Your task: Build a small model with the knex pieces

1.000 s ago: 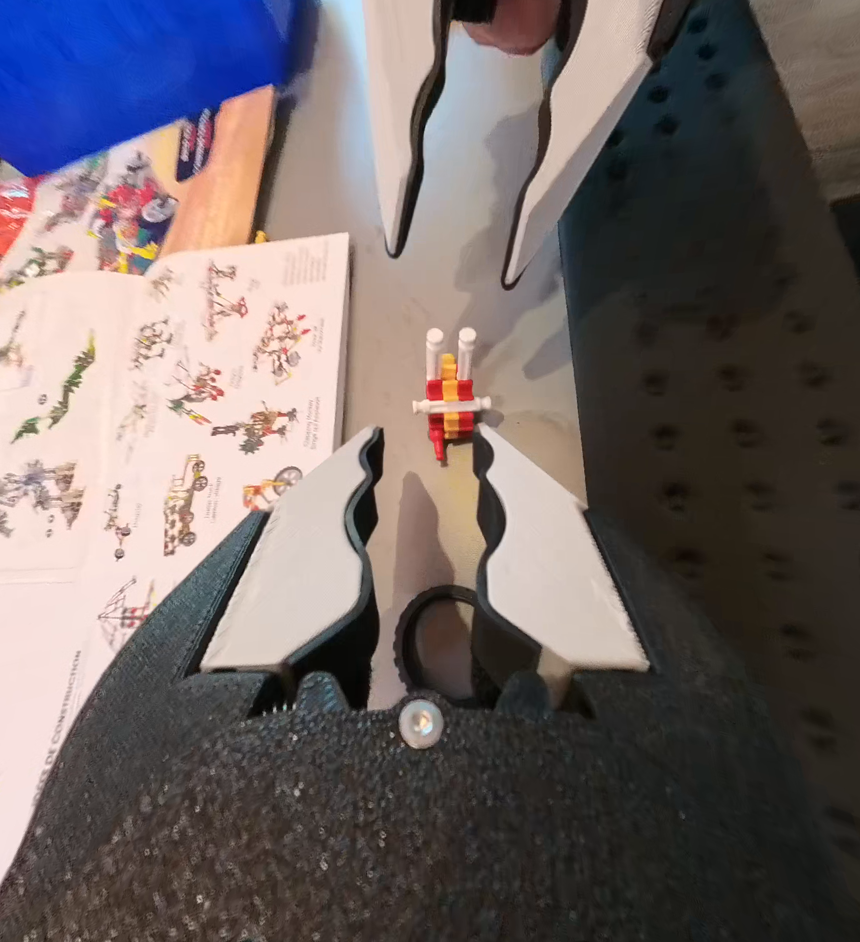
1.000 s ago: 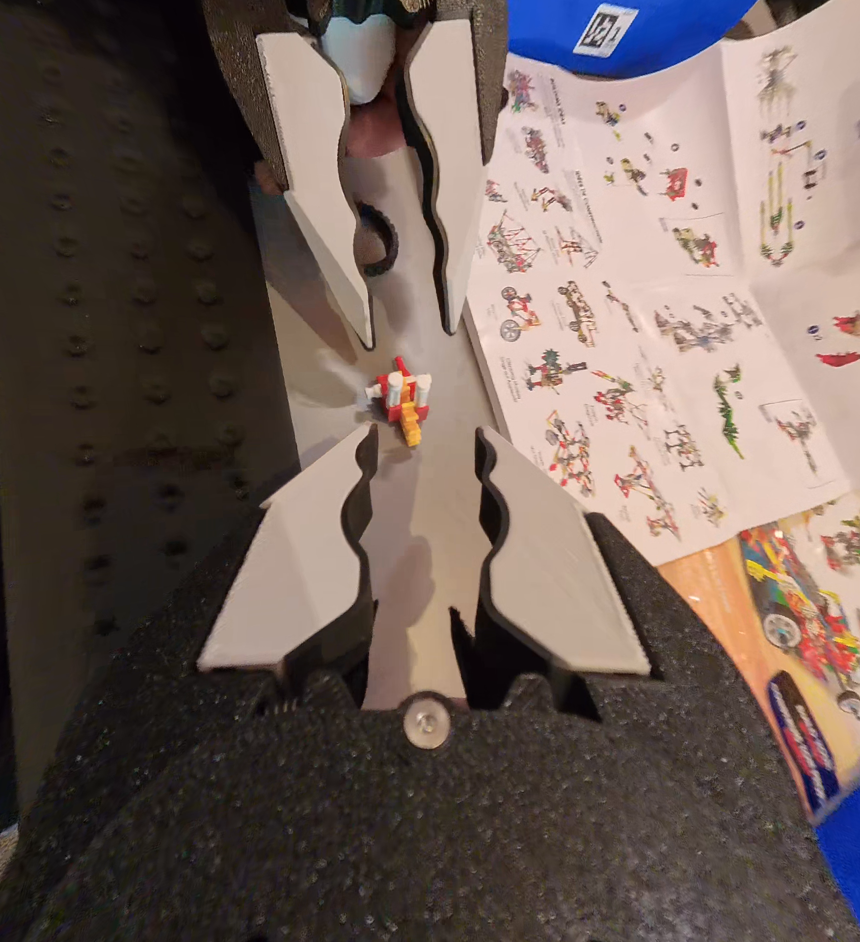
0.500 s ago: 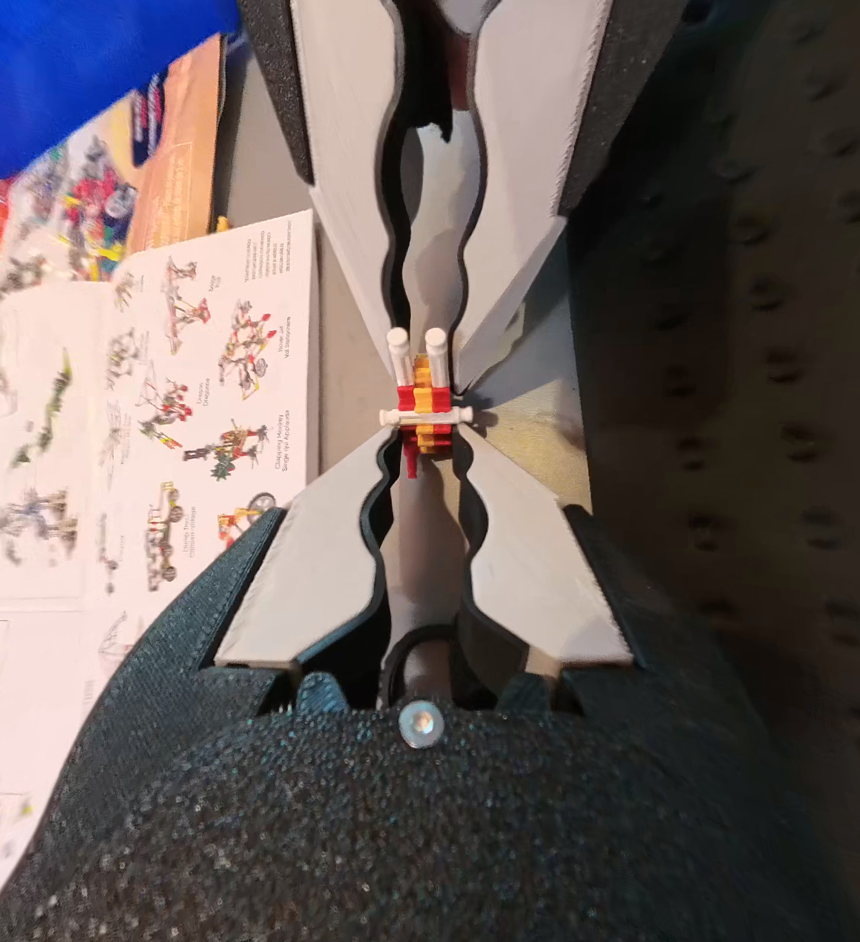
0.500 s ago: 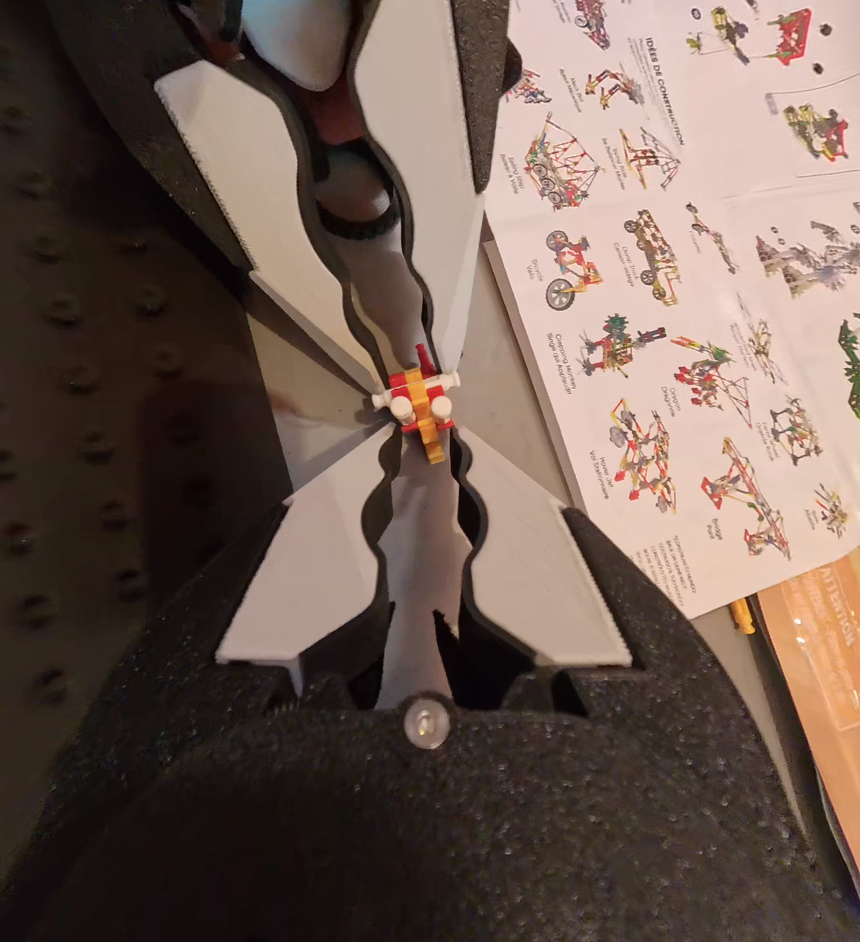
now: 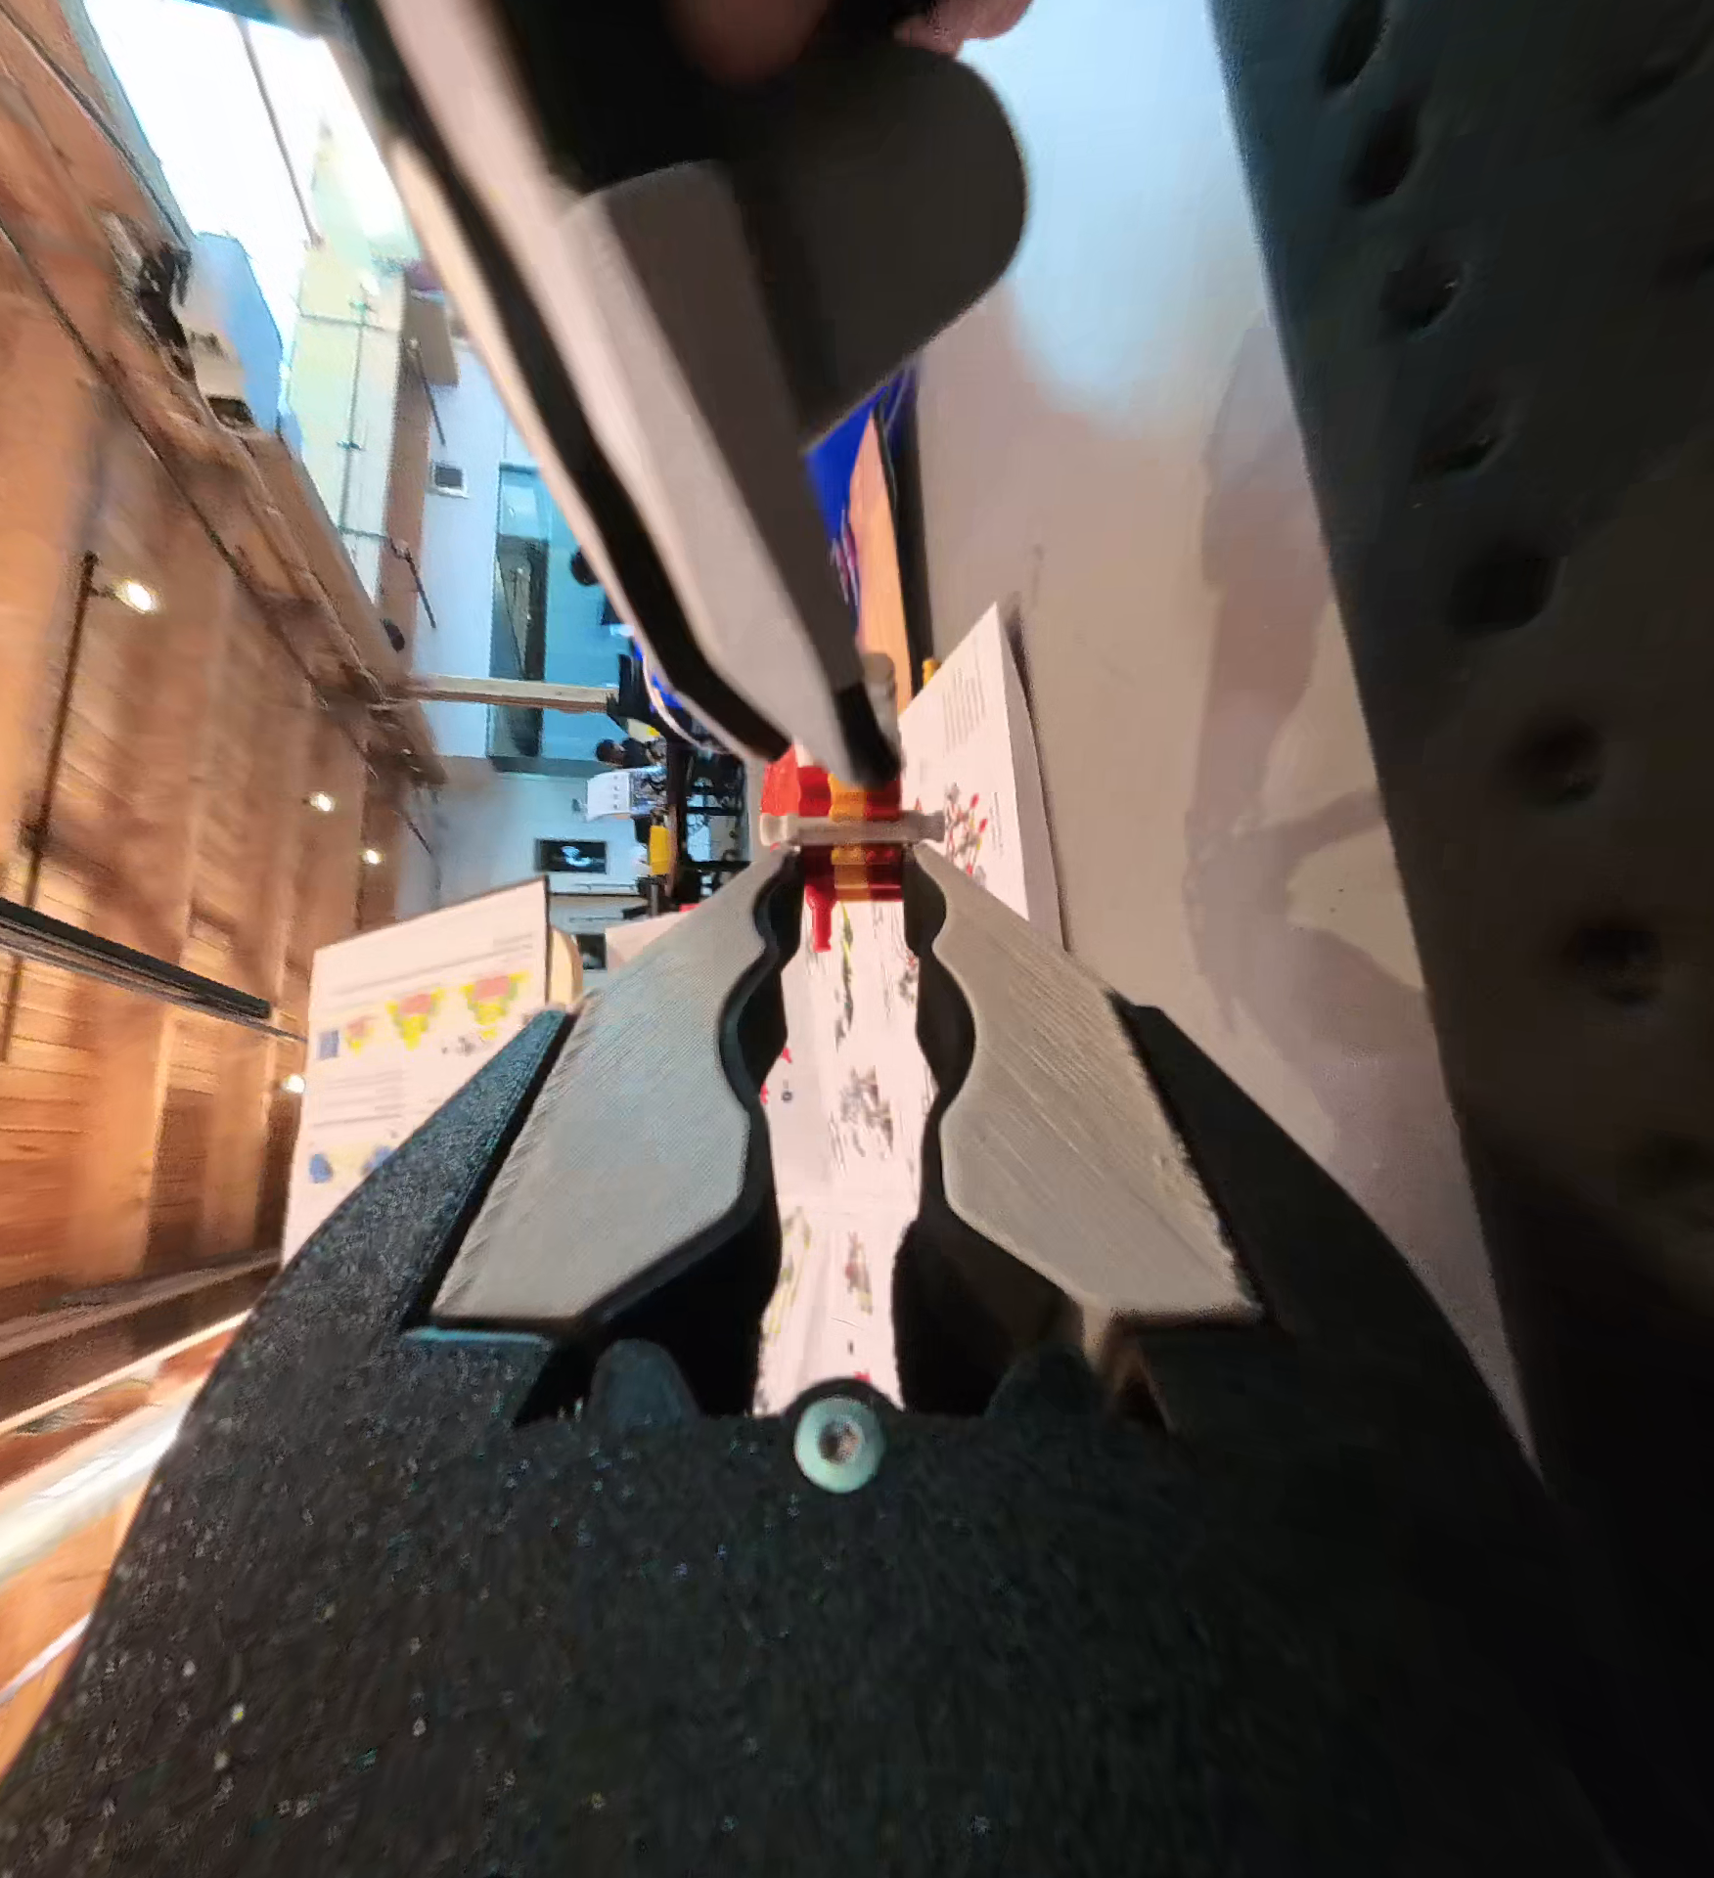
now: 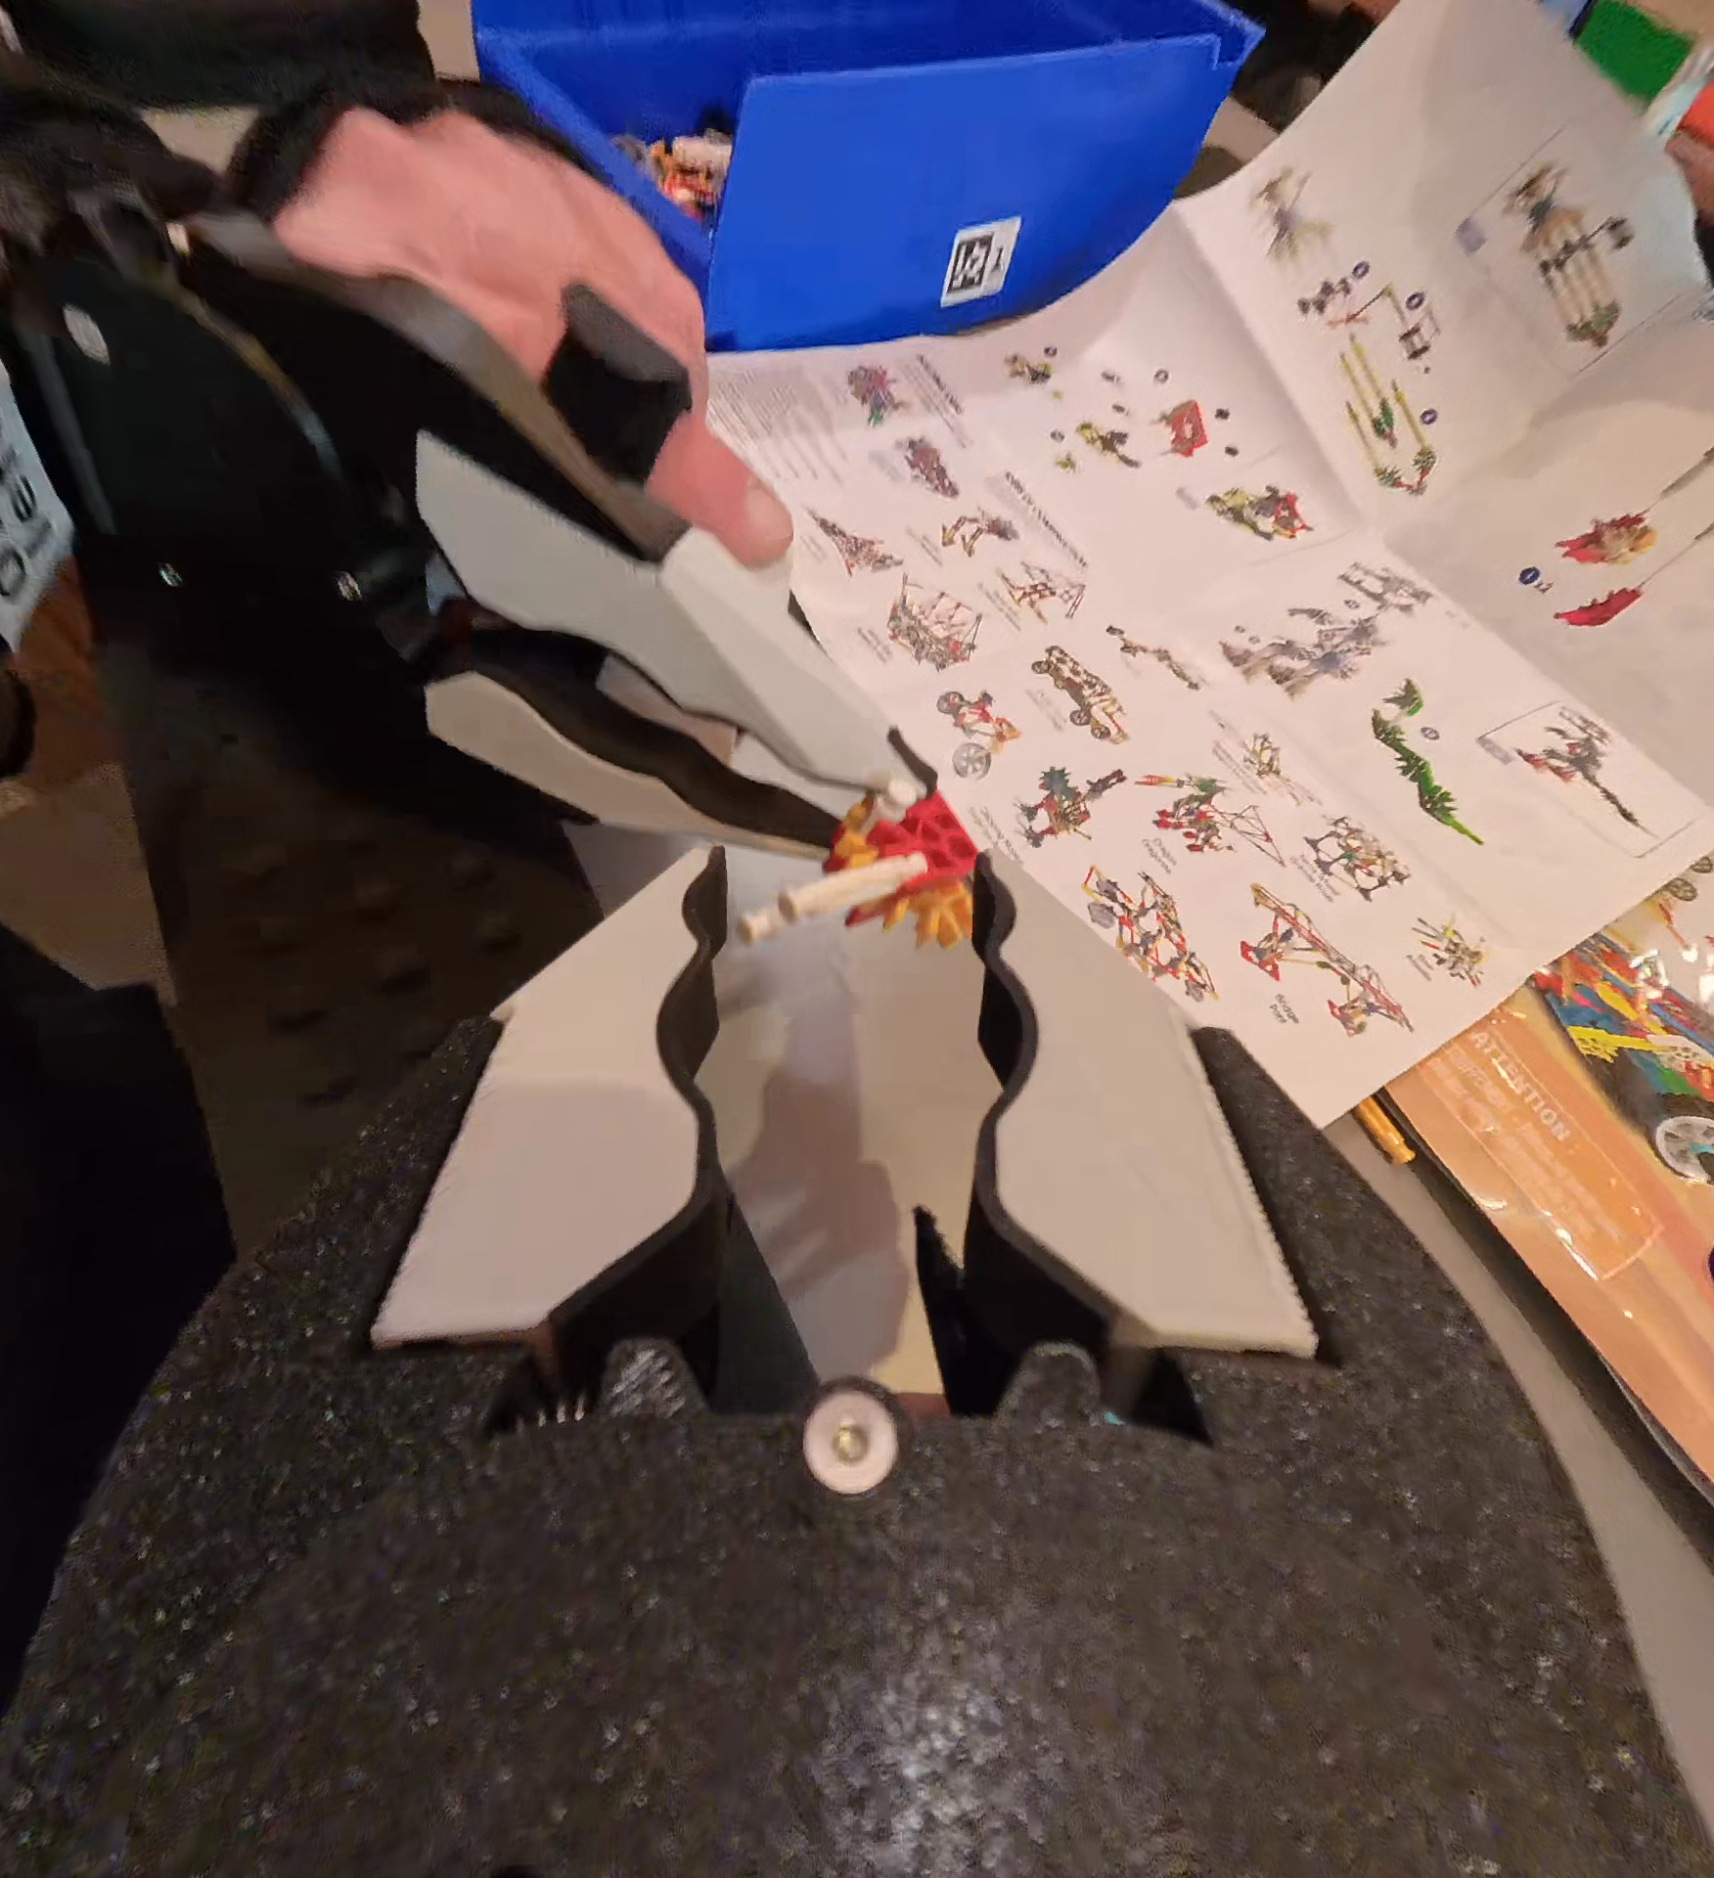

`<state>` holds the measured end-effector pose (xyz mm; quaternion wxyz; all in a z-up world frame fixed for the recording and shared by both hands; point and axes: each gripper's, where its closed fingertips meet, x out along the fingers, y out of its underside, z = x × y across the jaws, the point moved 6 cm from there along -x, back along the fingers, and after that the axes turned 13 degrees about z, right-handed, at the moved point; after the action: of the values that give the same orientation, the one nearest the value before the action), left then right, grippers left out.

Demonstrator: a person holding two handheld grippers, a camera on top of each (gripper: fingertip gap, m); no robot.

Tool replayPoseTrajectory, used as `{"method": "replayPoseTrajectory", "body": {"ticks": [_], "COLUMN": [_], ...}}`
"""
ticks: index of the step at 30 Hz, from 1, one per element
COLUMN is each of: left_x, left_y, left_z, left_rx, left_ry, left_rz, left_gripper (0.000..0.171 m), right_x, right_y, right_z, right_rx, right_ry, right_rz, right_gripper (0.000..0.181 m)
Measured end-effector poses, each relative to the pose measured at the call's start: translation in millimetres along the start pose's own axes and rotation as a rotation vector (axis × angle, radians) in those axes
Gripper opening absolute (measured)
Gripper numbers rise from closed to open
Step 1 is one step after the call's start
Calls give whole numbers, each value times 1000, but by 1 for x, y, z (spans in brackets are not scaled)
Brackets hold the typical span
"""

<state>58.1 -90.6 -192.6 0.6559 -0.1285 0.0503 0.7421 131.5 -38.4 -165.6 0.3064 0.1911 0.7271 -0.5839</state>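
A small toy assembly (image 5: 848, 849) of red and yellow connectors with white rods is pinched between the tips of my left gripper (image 5: 848, 864), which is shut on it and rolled onto its side. In the right wrist view the left gripper (image 6: 853, 803) comes in from the left and holds the assembly (image 6: 899, 854) in the air above the table. My right gripper (image 6: 848, 884) is open, with the assembly between its tips and a yellow connector close to its right fingertip. In the left wrist view the right gripper (image 5: 858, 752) reaches down from above to the assembly.
A white fold-out instruction sheet (image 6: 1239, 661) lies to the right, with an orange toy package (image 6: 1646, 1169) below it and a blue bin (image 6: 883, 152) behind. A dark studded mat (image 6: 324, 915) lies on the left. A person's hand (image 6: 487, 234) grips the left gripper. My left and right fingertips are right by each other. From either gripper's tips it is about 25 centimeters to the orange toy package (image 6: 1646, 1169).
My left gripper has lifted the assembly off the table and rolled sideways. My right gripper was nearly closed at the assembly and has now opened its jaws.
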Motion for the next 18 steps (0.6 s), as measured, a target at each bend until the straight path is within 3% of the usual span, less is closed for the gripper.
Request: {"method": "replayPoseTrajectory", "body": {"ticks": [7,14,18], "left_x": [-11,-7,-5], "left_y": [-28,-46,-44], "left_z": [-5,-23,-26], "left_rx": [100,166,134], "left_ry": [-89,-55,5], "left_rz": [-101,-155,-158], "left_gripper": [15,16,27], "right_x": [-7,-7,-10], "right_y": [21,47,57], "right_z": [8,17,13], "right_rx": [68,103,-13], "right_ry": [-19,2,148], "right_rz": [76,86,133], "right_gripper": [54,45,45]}}
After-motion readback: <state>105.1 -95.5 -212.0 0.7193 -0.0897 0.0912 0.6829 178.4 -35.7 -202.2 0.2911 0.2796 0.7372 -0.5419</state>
